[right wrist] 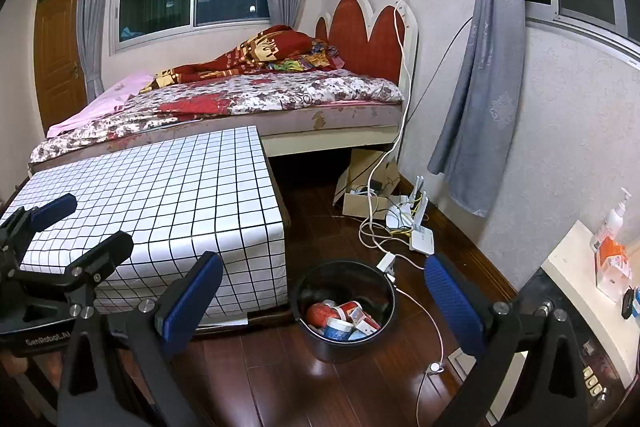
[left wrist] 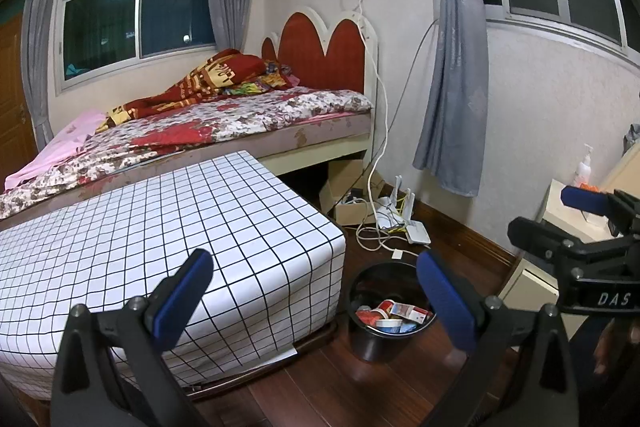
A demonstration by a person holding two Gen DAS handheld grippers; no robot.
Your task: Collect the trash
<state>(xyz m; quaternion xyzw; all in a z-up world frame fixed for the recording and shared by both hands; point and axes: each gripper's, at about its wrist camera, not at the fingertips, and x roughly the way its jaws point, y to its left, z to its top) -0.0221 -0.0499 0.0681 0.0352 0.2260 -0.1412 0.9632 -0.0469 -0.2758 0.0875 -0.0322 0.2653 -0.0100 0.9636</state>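
Both claws stand wide apart and hold nothing: left claw (left wrist: 316, 291) and right claw (right wrist: 324, 291) each show two blue pads spread to either side of the view, raised above the floor (right wrist: 320, 387). Each claw also shows in the other's view: the right claw (left wrist: 560, 215) at the right edge of the left wrist view, the left claw (right wrist: 84, 223) at the left edge of the right wrist view, over the table corner.

Items, largest first:

1. Bed (left wrist: 224, 123): stands against the far wall, with a red headboard (left wrist: 320, 55), a floral sheet and a bunched red blanket (left wrist: 208, 79).
2. Table (left wrist: 160, 235): draped in a white cloth with a black grid, set just beside the bed's near side.
3. Curtain (left wrist: 456, 67): grey, tied back, hanging near the headboard.
4. Bin (right wrist: 344, 311): black, round, upright on the floor just beside the table's right corner. It lies between the pads of each claw in both views.
5. Trash (right wrist: 344, 319): red, white and blue cups and packets, lying inside the bin.
6. Router (right wrist: 422, 239): white, on the floor beyond the bin, among loose white cables (right wrist: 372, 227).
7. Pump bottle (right wrist: 614, 215): upright on a pale cabinet (right wrist: 572, 267) at right.
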